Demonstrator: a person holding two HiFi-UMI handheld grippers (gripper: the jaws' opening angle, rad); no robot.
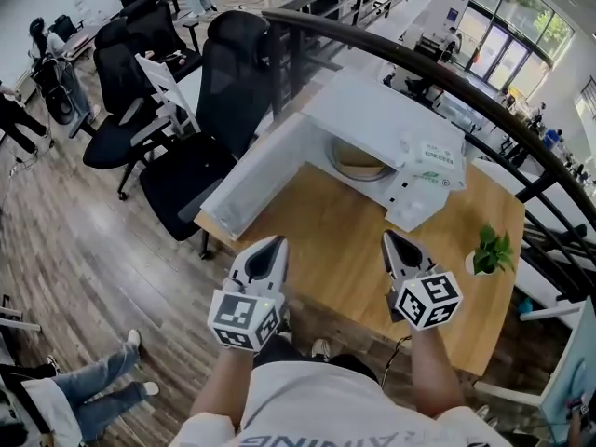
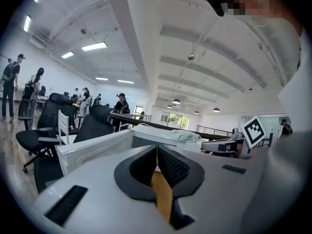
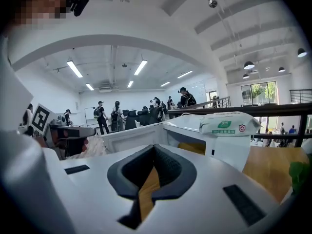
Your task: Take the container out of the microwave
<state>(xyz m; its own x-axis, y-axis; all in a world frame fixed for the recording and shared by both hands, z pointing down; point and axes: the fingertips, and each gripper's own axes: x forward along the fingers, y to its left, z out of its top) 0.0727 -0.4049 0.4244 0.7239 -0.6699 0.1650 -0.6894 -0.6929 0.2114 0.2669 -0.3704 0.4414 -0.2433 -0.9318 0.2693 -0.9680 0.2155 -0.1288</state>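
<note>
Head view, container (image 1: 358, 159) in microwave (image 1: 372, 119), beyond jaws

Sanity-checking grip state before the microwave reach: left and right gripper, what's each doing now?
Left gripper: closed, holding nothing.
Right gripper: closed, holding nothing.

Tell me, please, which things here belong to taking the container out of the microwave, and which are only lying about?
For the job: microwave, its open door, container inside, left hand-held gripper, right hand-held gripper.

Lying about: wipes packet on the microwave, potted plant, office chairs.
</note>
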